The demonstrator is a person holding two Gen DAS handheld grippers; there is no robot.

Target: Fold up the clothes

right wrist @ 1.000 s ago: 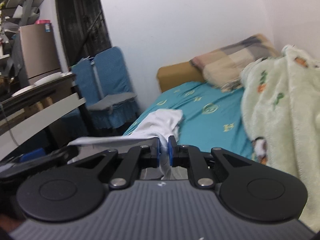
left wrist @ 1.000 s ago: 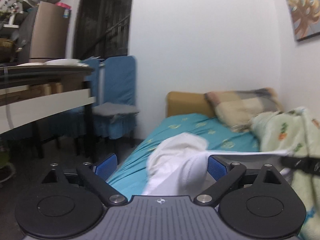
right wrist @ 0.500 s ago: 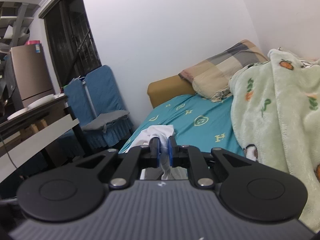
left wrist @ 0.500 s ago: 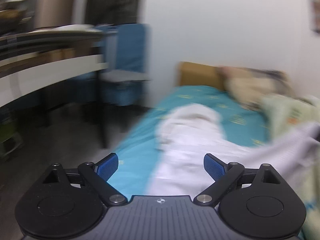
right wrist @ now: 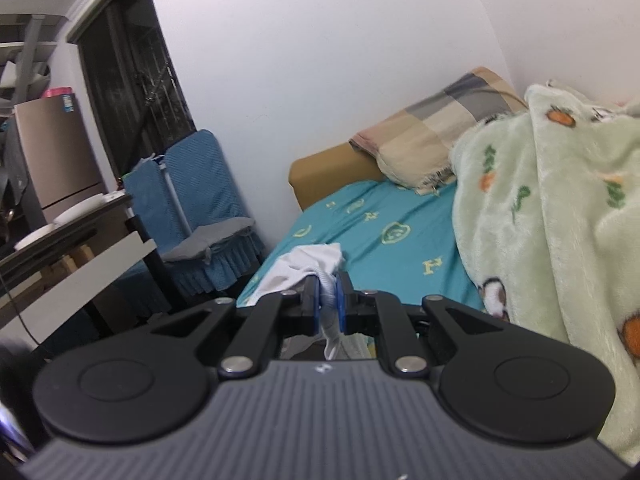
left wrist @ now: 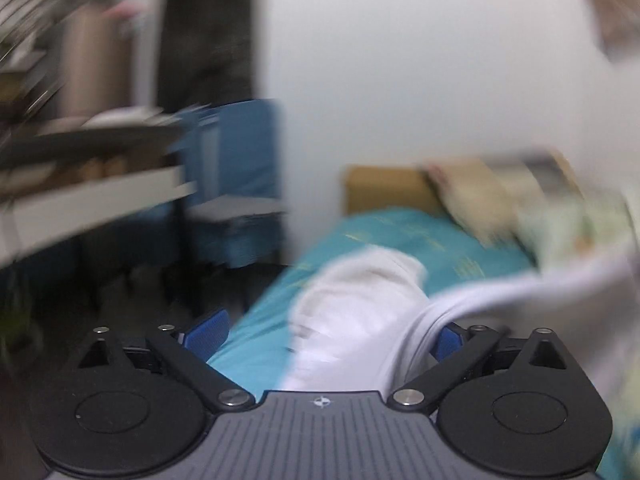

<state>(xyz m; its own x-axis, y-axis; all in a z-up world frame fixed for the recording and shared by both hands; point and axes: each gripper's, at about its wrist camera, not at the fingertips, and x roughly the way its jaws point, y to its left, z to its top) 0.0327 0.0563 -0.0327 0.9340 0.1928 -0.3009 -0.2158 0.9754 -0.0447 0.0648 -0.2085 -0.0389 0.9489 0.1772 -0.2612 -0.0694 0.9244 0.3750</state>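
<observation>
Meanwhile right tool (right wrist: 329,300) pinches the white garment (right wrist: 308,264); left tool (left wrist: 326,334), jaws just widening, grips nothing.

A white garment (right wrist: 308,266) lay on the bed (right wrist: 384,236) near its left edge, one end running back between the pads of the right gripper (right wrist: 329,300). To its right, a fleece blanket (right wrist: 552,208) was heaped along the wall side of the bed. A pillow (right wrist: 436,128) rested at the far end against the headboard (right wrist: 328,172). Left of the bed stood a chair (right wrist: 200,208), with a table (right wrist: 72,232) further left and a fridge (right wrist: 52,152) behind it.
</observation>
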